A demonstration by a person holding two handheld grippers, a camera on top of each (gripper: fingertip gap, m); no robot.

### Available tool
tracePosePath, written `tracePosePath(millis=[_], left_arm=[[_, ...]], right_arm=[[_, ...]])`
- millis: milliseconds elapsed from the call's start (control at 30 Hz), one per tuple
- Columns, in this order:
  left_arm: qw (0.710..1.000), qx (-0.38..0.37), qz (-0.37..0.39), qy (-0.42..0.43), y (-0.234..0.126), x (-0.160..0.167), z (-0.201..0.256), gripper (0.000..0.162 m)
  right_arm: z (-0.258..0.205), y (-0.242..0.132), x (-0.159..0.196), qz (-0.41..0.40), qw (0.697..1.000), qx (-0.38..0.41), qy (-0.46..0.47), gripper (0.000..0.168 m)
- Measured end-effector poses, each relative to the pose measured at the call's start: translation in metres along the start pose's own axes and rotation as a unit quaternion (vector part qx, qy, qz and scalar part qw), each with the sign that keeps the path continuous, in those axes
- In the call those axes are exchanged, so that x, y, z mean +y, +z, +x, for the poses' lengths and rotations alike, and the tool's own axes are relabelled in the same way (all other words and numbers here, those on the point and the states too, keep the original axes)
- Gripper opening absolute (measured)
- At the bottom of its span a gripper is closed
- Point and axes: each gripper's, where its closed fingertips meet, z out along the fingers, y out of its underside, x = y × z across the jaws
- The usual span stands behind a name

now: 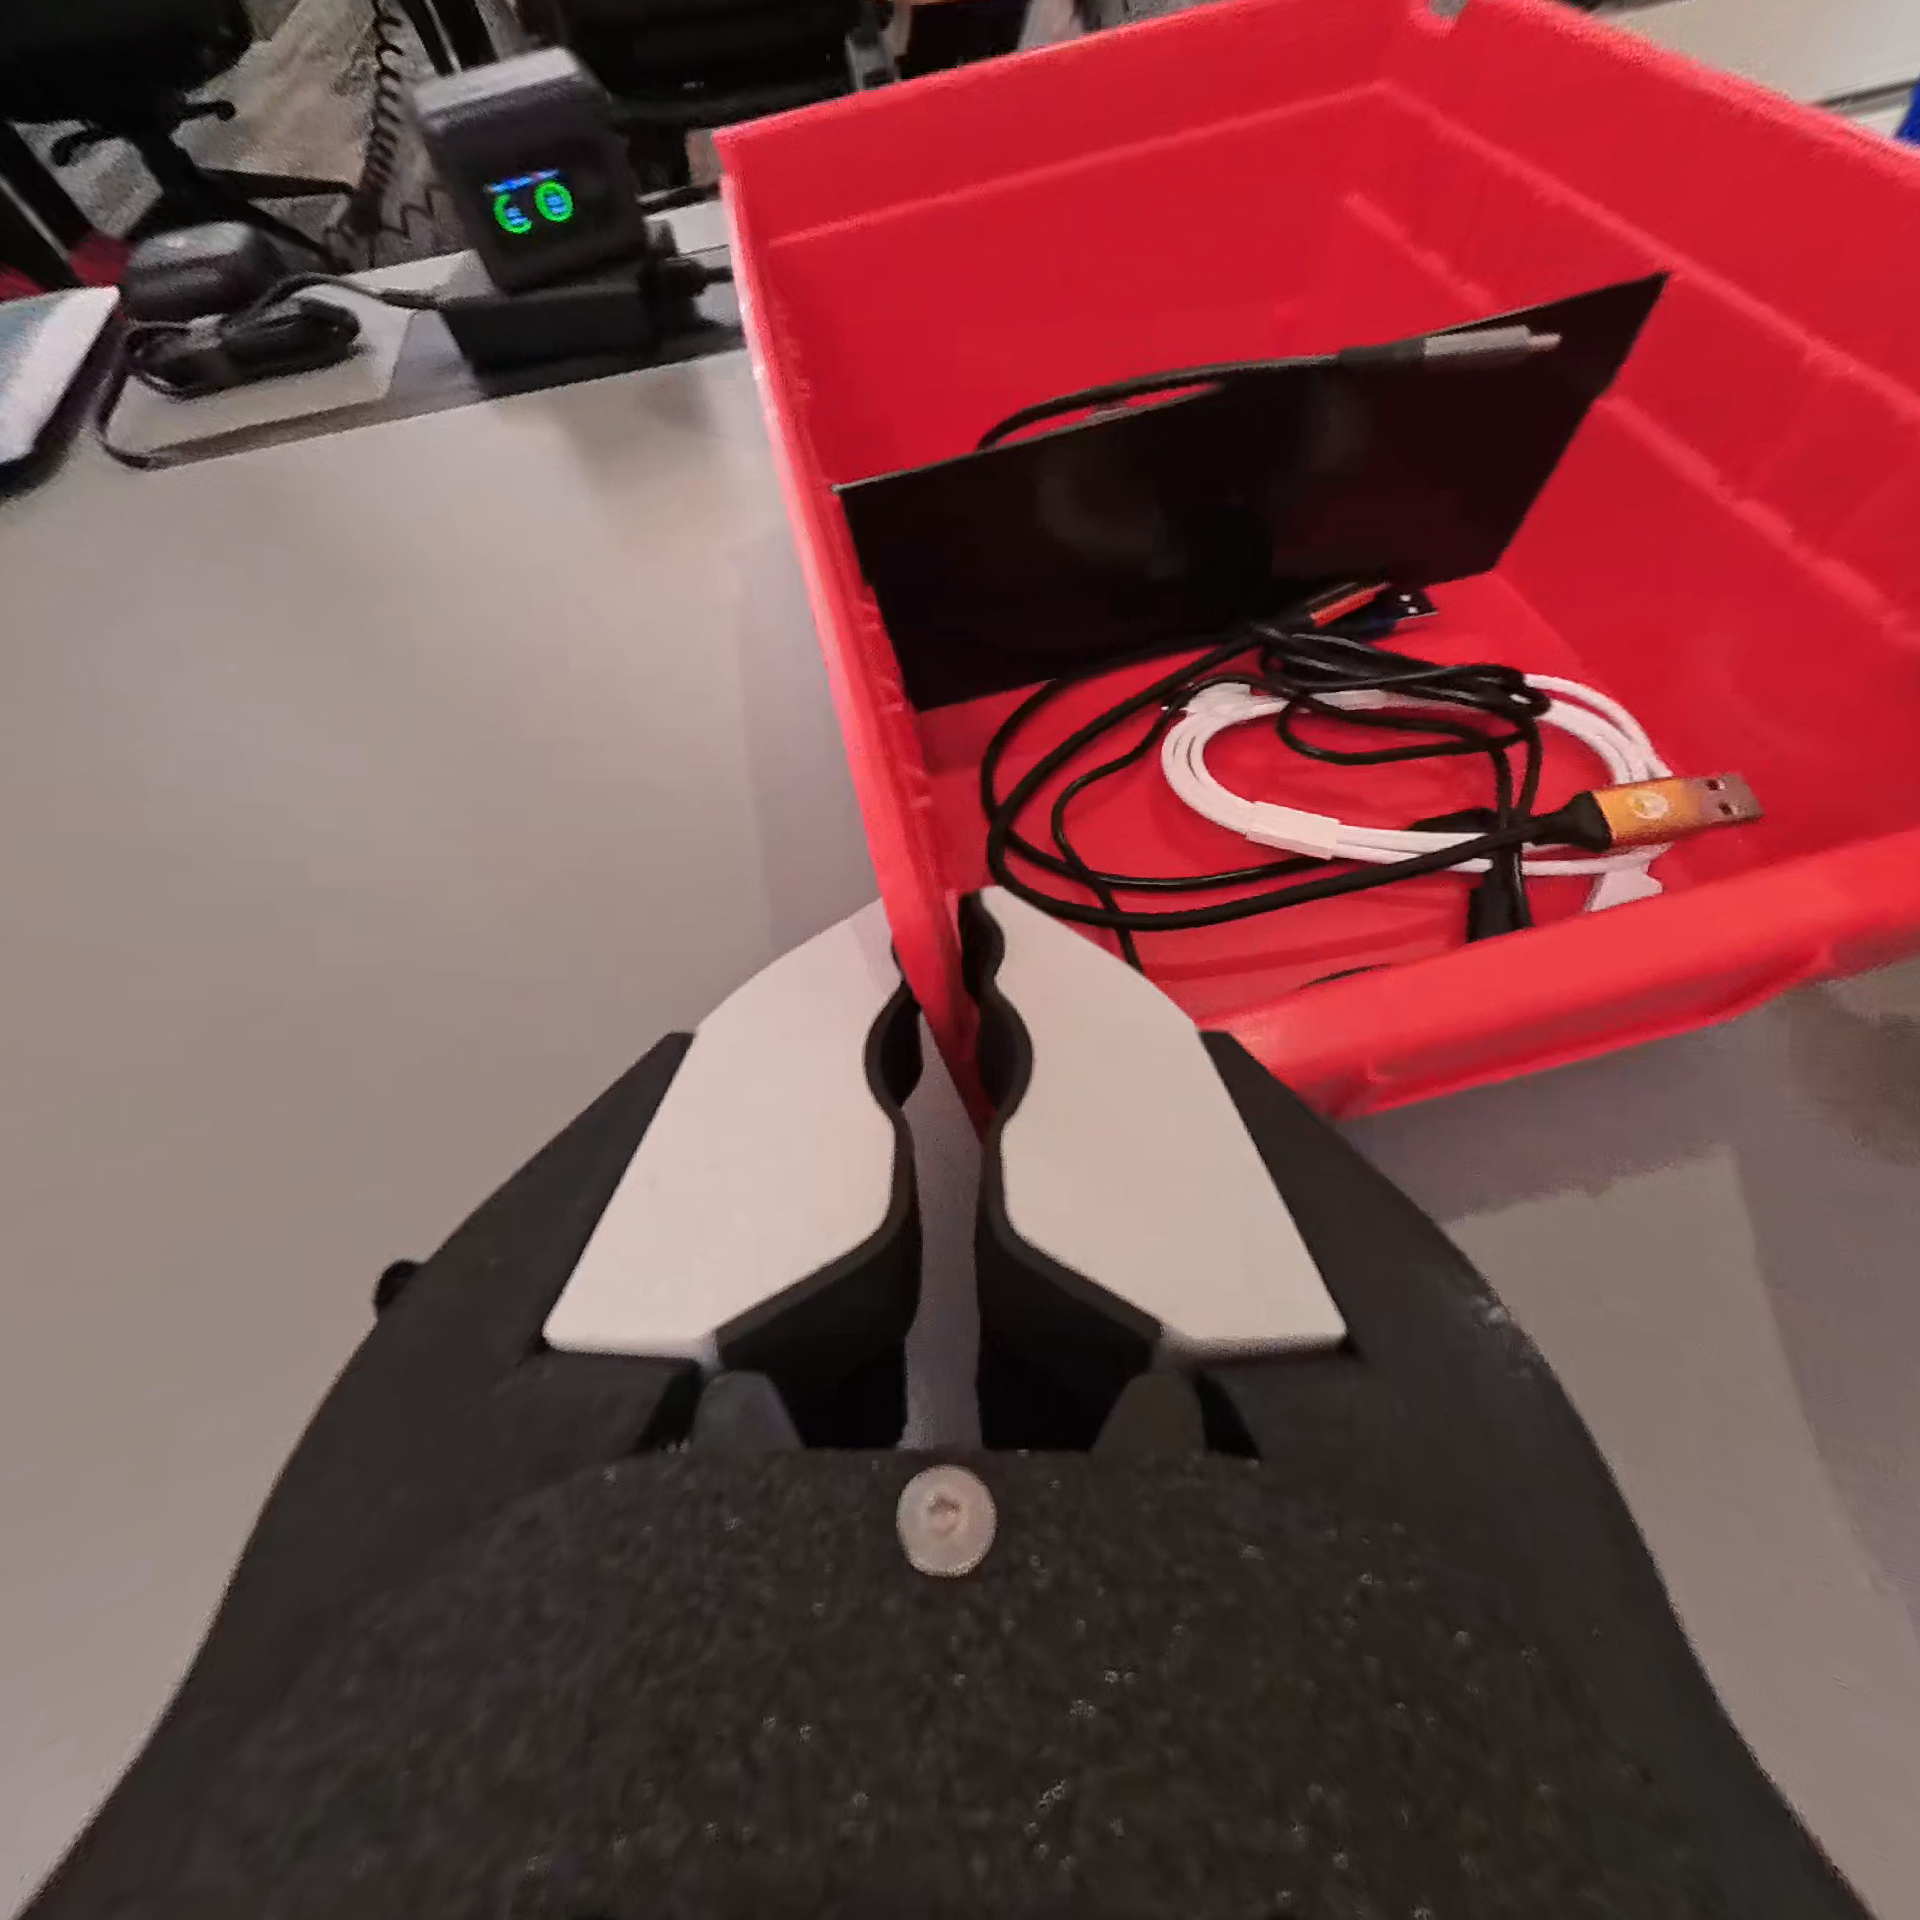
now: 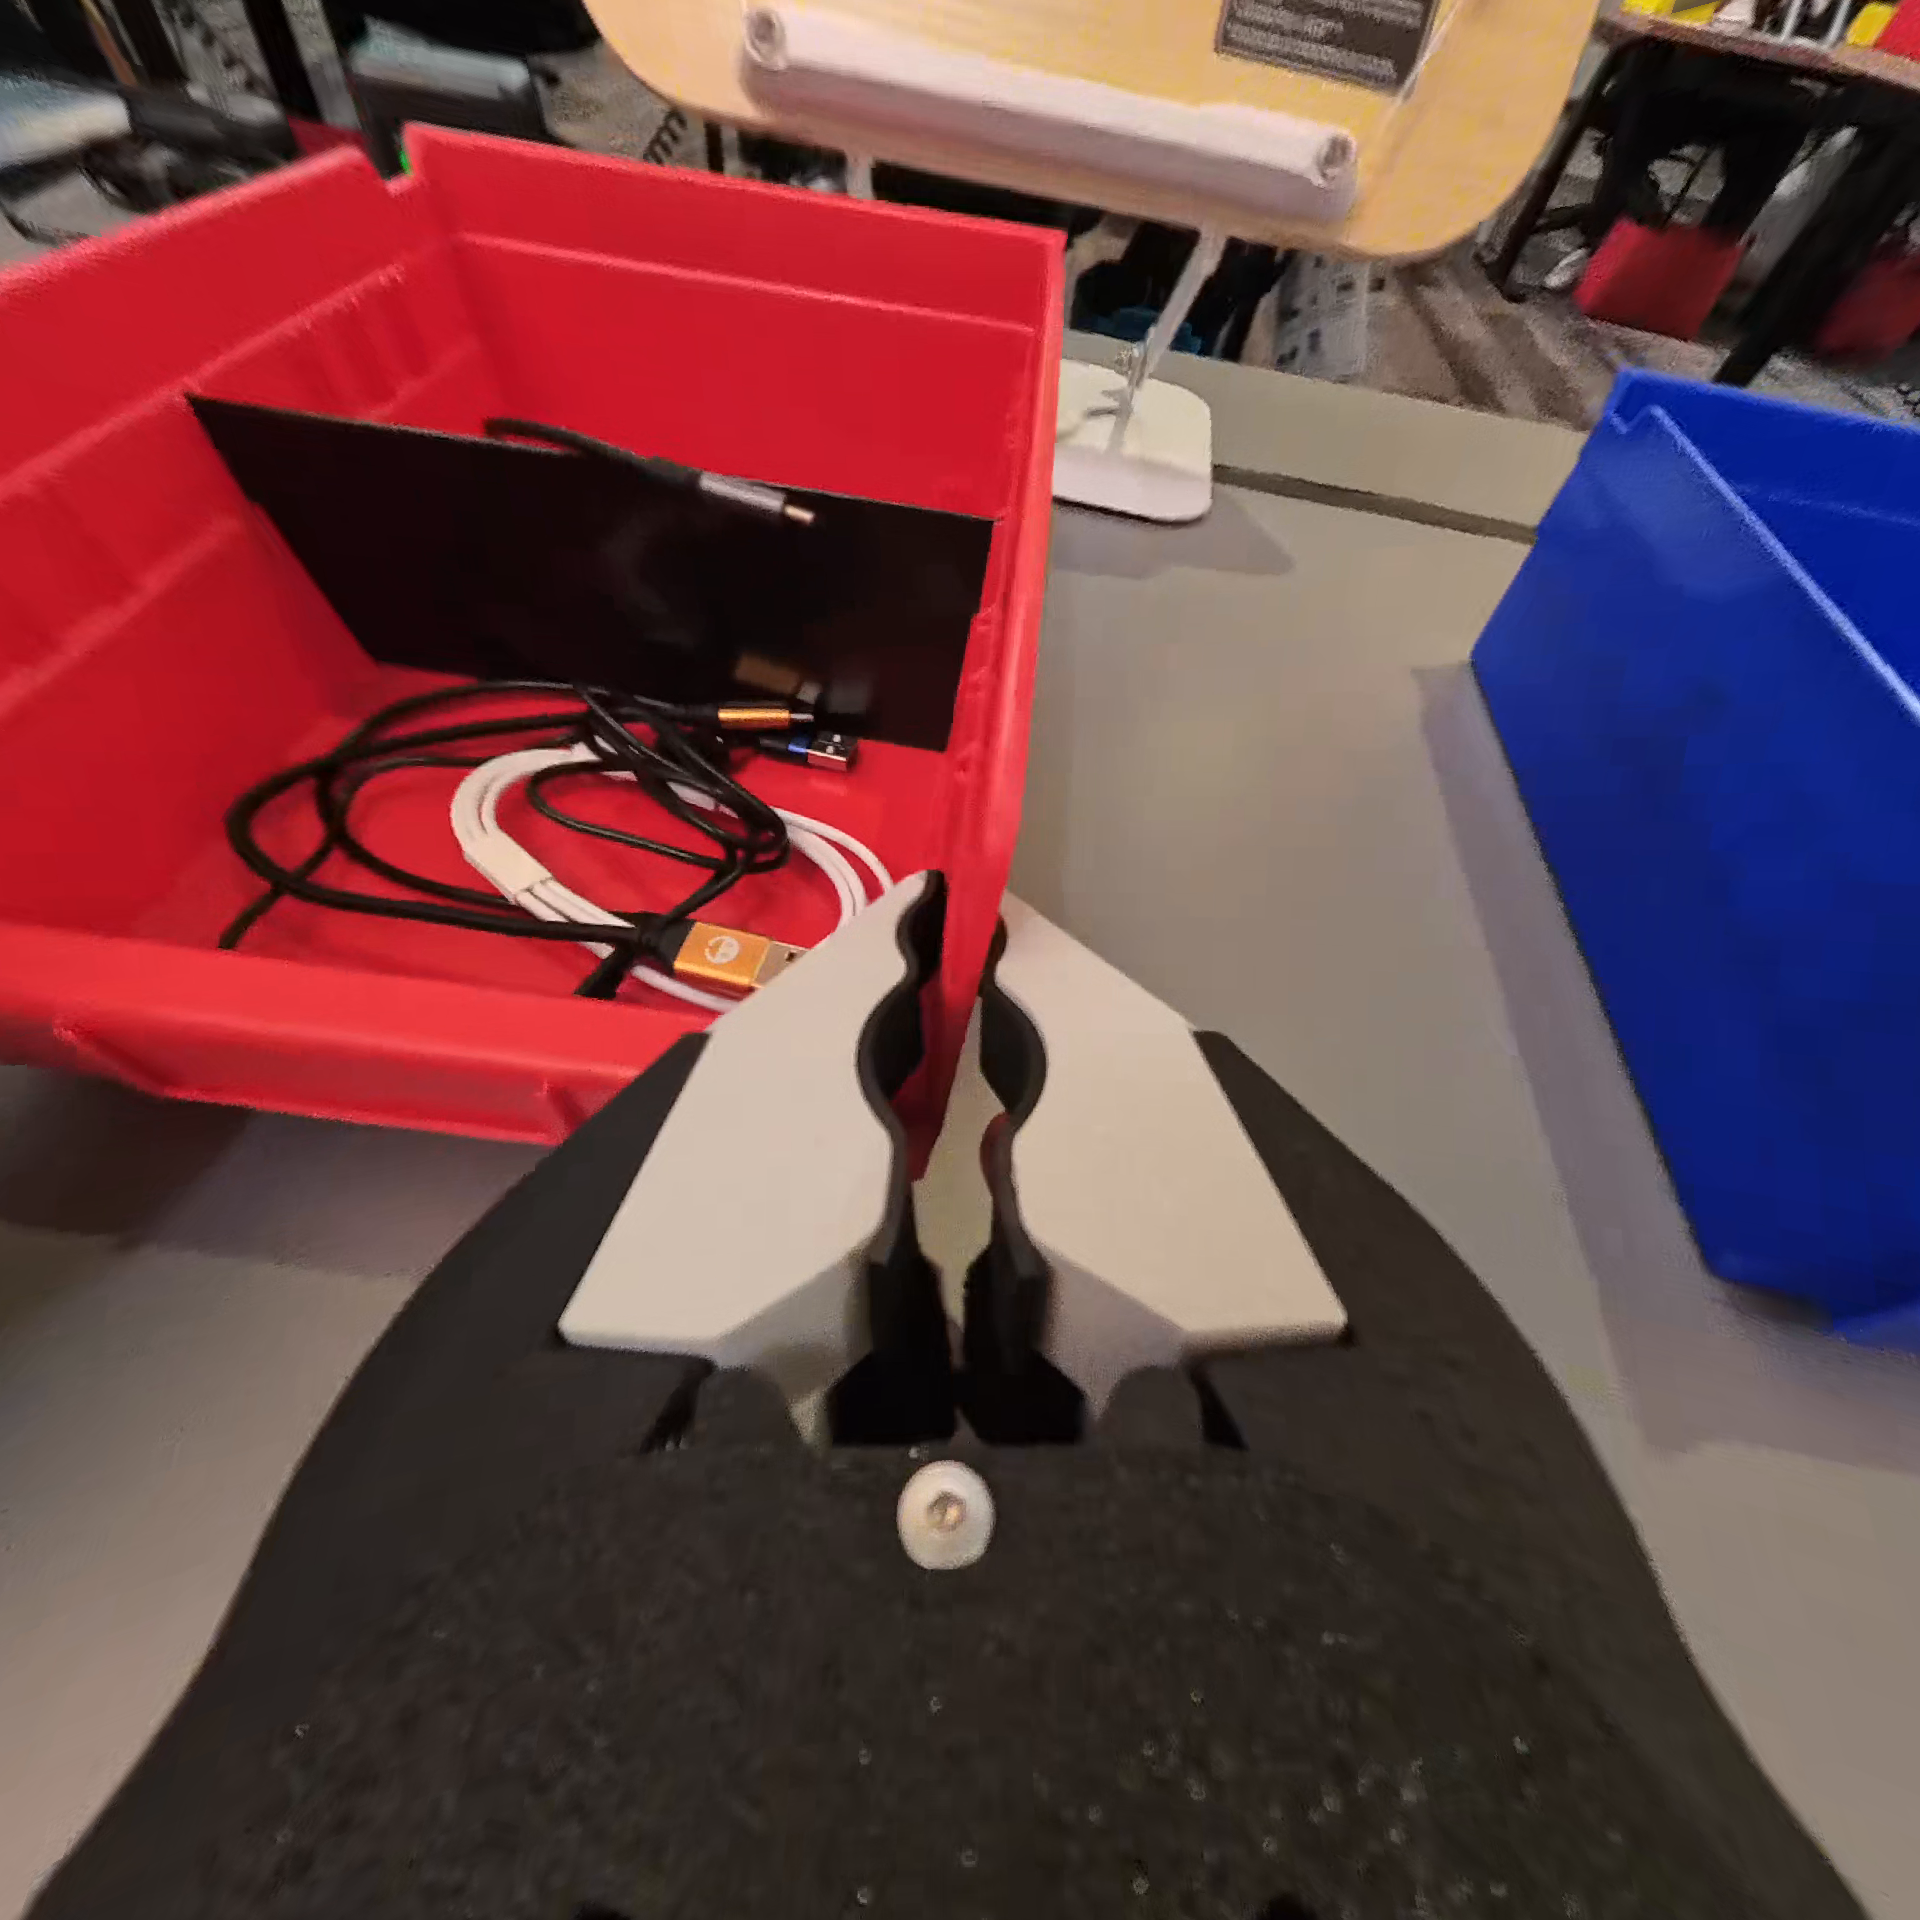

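- Left wrist view: the left claw [image 1: 940,940] is pinched narrow on the near left corner of the red bin [image 1: 1299,208], one finger outside the side wall, one inside, the thin wall between them.
- In the right wrist view the right claw [image 2: 961,914] grips the same bin at its near right corner, again astride the wall and closed down to a narrow gap.
- The bin looks like thin moulded plastic: light, fairly stiff, with a smooth surface that could slip in the pads. I judge the walls may flex a little under a pinch, so the rim corners, where two walls meet, are the firmest places to hold.
- Ahead of each claw, on the bin floor, lies a loose tangle of black cables [image 1: 1091,821] and a coiled white cable [image 1: 1403,769]; a plug with an orange sleeve [image 2: 722,956] lies just ahead of the right claw. These are soft, light and free to slide if the bin tips.
- Beyond the cables a black divider [image 1: 1195,530] stands across the bin, with another cable draped over its top edge.
- The bin rests on a smooth grey worktop [image 1: 364,727], which should let it slide easily.
- To the right of the right claw stands a blue bin [image 2: 1714,831], apart from the red one.
- Far ahead of the left claw sits a dark device with a lit green display [image 1: 530,203] among cords; beyond the right claw is a pale board on a white stand [image 2: 1138,447], with cluttered room behind.
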Motion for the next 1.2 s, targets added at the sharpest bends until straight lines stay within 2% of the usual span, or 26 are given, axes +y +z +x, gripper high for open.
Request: tracePosePath(millis=[200, 367, 467, 567, 667, 700, 767, 800, 867, 933, 967, 1033, 1100, 1200], left_arm=[[1.000, -0.019, 0.016, 0.008, -0.026, 0.007, -0.103, 0.004], [0.999, -0.030, 0.023, -0.002, -0.045, 0.025, -0.184, 0.003], [1.000, -0.025, -0.001, -0.010, -0.034, 0.041, -0.203, 0.004], [0.998, -0.013, 0.019, -0.054, -0.027, 0.042, -0.208, 0.003], [0.998, -0.040, 0.020, -0.037, -0.028, 0.041, -0.210, 0.005], [0.998, -0.051, 0.025, -0.021, -0.030, 0.040, -0.209, 0.008], [0.996, -0.090, 0.021, 0.017, -0.037, 0.038, -0.213, 0.028], [0.991, -0.127, 0.016, 0.032, -0.045, 0.035, -0.219, 0.034], [0.980, -0.185, 0.038, 0.053, -0.065, 0.022, -0.225, 0.034], [0.968, -0.223, 0.095, 0.058, -0.086, 0.003, -0.225, 0.033], [0.966, -0.221, 0.115, 0.064, -0.093, -0.003, -0.220, 0.028], [0.973, -0.190, 0.112, 0.072, -0.095, -0.004, -0.199, 0.023], [0.980, -0.153, 0.111, 0.053, -0.095, 0.000, -0.173, 0.021], [0.990, -0.051, 0.100, -0.085, -0.094, 0.017, -0.121, 0.014]], right_arm=[[-0.103, -0.007, -0.028, 0.035, 0.999, -0.016, -0.013, 0.002], [-0.189, 0.003, -0.028, 0.028, 0.997, -0.052, -0.048, 0.004], [-0.209, 0.014, -0.020, -0.004, 0.997, -0.062, -0.041, 0.004], [-0.215, 0.017, -0.021, 0.002, 0.996, -0.087, -0.030, 0.007], [-0.217, 0.012, -0.022, -0.008, 0.988, -0.155, -0.019, 0.011], [-0.217, 0.007, -0.024, -0.005, 0.983, -0.183, -0.015, 0.016], [-0.216, -0.012, -0.029, 0.011, 0.966, -0.256, -0.025, 0.035], [-0.205, -0.021, -0.034, 0.031, 0.963, -0.266, -0.031, 0.038], [-0.168, -0.037, -0.042, 0.079, 0.963, -0.252, -0.050, 0.030], [-0.123, -0.052, -0.045, 0.113, 0.964, -0.229, -0.077, 0.029], [-0.101, -0.059, -0.041, 0.117, 0.963, -0.219, -0.100, 0.027], [-0.057, -0.073, -0.025, 0.107, 0.960, -0.215, -0.141, 0.032], [0.002, -0.086, -0.018, 0.125, 0.969, -0.168, -0.134, 0.033], [0.104, -0.105, 0.001, 0.140, 0.985, -0.093, -0.046, 0.029]])
